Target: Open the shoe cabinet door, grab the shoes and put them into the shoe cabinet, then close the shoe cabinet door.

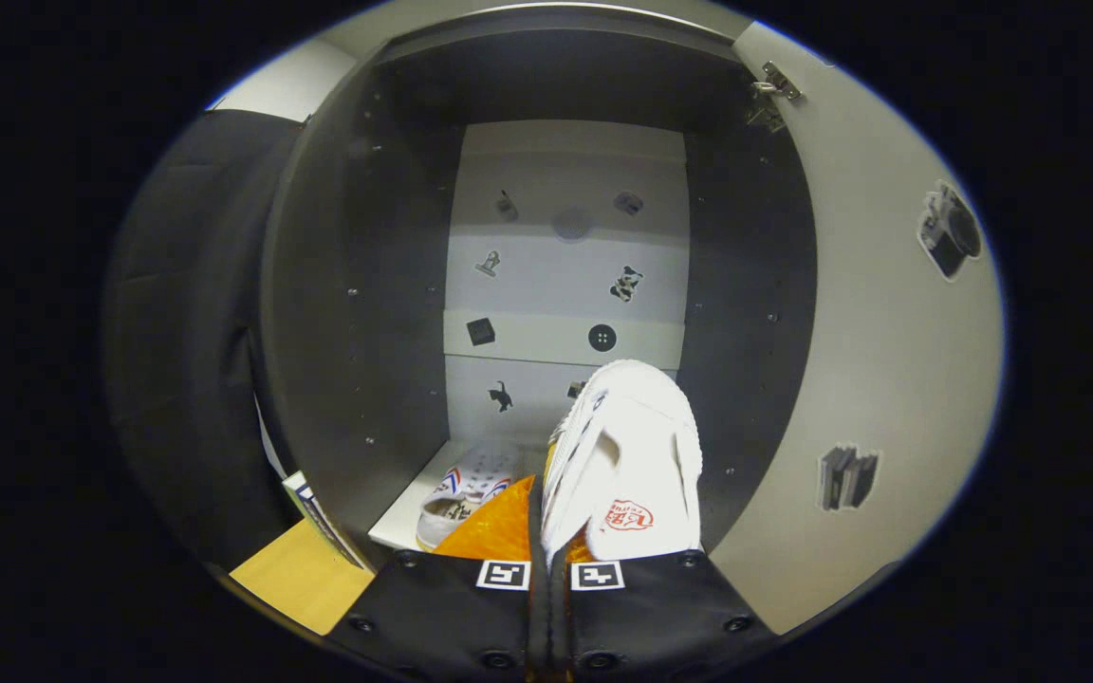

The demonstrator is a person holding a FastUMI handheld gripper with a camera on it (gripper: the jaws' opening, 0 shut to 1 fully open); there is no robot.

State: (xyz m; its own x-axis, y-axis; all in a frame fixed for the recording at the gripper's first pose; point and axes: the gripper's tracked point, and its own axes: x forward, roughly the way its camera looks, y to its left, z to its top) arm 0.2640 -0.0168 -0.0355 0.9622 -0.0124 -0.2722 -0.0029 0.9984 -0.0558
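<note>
Two shoes in play: one white shoe [624, 465] pinched in my tool [549, 575], held toe-forward at the cabinet mouth; the other shoe [464, 501] already lies on the cabinet floor [395, 526], left of it. Door [888, 379] stands open on my right. Risk: the thin grip on the shoe's side wall may slip, or the held shoe lands on the first. Tool fingers nearly together, pressing on the shoe's edge.

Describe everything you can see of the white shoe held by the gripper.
The white canvas shoe is pinched by its side wall between the gripper's closed fingers, toe pointing into the open shoe cabinet. Its opening faces the camera, showing a white insole with a red printed logo. It hangs above the cabinet floor, right of a second shoe already lying inside.
</note>
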